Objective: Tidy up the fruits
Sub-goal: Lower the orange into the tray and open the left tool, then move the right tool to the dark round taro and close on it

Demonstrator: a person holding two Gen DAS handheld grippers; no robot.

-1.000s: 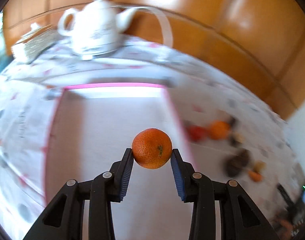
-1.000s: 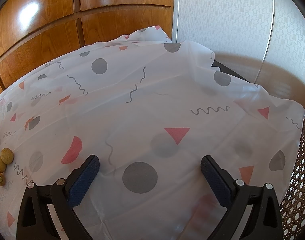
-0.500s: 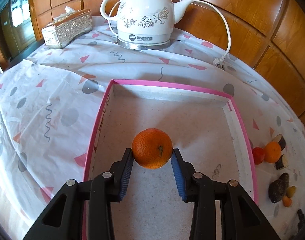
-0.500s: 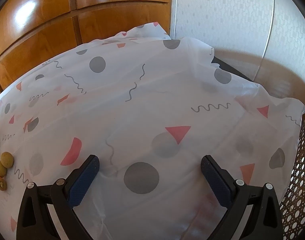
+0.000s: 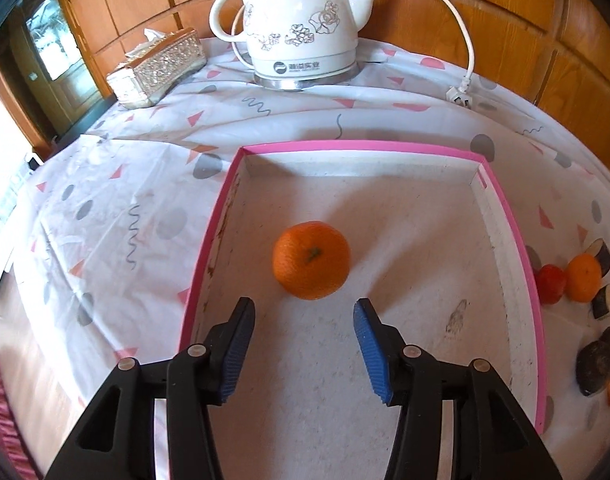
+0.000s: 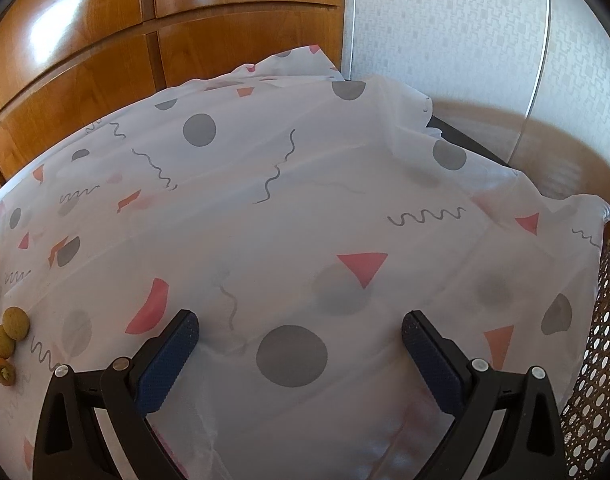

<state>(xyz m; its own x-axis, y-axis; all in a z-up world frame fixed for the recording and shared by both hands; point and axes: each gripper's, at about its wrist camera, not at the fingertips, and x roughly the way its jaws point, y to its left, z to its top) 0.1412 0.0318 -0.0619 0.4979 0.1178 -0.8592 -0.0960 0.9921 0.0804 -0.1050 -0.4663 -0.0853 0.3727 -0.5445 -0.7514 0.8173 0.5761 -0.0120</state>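
An orange (image 5: 311, 259) lies on the floor of a shallow pink-rimmed box (image 5: 357, 145) in the left wrist view. My left gripper (image 5: 303, 338) is open just behind the orange, apart from it. To the right of the box lie loose fruits: a red one (image 5: 550, 284), a second orange (image 5: 583, 277) and dark pieces (image 5: 598, 360). My right gripper (image 6: 299, 342) is open and empty over bare patterned tablecloth. Small green and brown fruits (image 6: 9, 332) show at the left edge of the right wrist view.
A white electric kettle (image 5: 301, 28) with its cord and plug (image 5: 459, 96) stands behind the box. A silver tissue box (image 5: 157, 67) sits at the back left. Wood panelling runs behind the table. A wicker chair back (image 6: 597, 344) stands at the table's right edge.
My left gripper carried the orange over the box, lowered it and opened; the orange now rests on the box floor. The right gripper has hardly moved.
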